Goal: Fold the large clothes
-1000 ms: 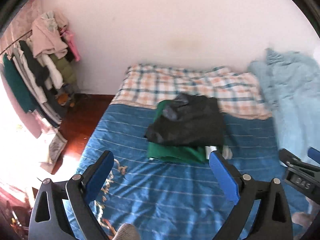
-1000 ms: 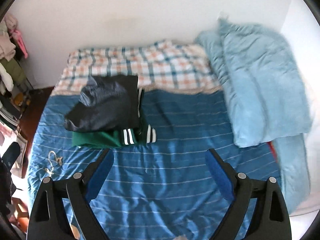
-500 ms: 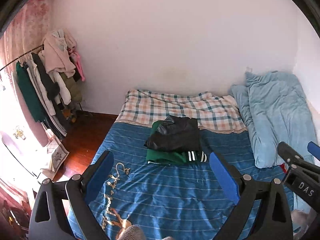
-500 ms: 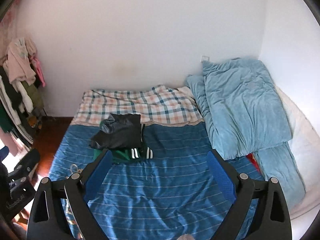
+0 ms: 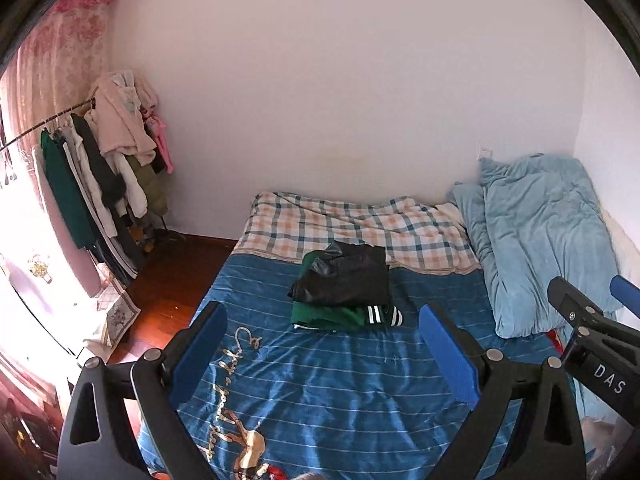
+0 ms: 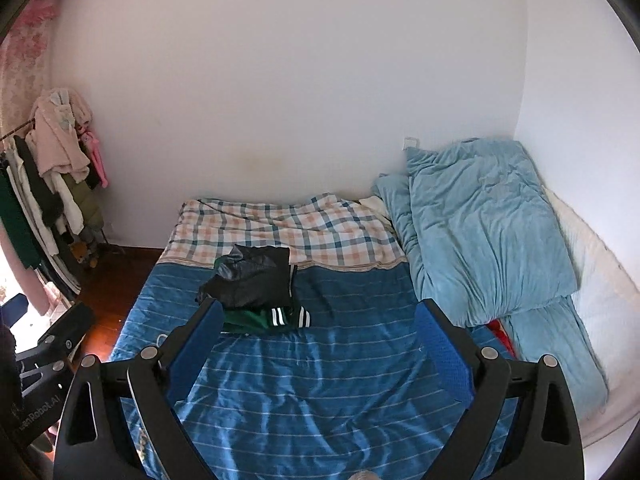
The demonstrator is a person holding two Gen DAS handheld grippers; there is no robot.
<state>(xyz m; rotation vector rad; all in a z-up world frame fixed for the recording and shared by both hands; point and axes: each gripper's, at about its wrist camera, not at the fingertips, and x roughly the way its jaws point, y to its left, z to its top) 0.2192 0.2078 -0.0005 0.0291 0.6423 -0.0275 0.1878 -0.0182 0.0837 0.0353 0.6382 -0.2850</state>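
A folded black garment (image 5: pixel 344 278) (image 6: pixel 250 278) lies on top of a folded green garment with white-striped cuffs (image 5: pixel 344 316) (image 6: pixel 272 318), stacked in the middle of the blue striped bedspread (image 5: pixel 320 380) (image 6: pixel 320 380). My left gripper (image 5: pixel 320 336) is open and holds nothing, well back from the stack near the foot of the bed. My right gripper (image 6: pixel 318 330) is also open and holds nothing, at about the same distance. Each gripper shows at the edge of the other's view.
A plaid sheet (image 5: pixel 352 224) covers the bed's far part. A light blue duvet (image 6: pixel 480 232) is piled along the right wall. A rack of hanging clothes (image 5: pixel 100 172) stands at the left over a dark wooden floor (image 5: pixel 172 272). White walls close the far side.
Both grippers have pulled back and up from the bed, so the clothes stack looks smaller and farther and more wall shows. The stack itself has not moved. Both grippers stay open.
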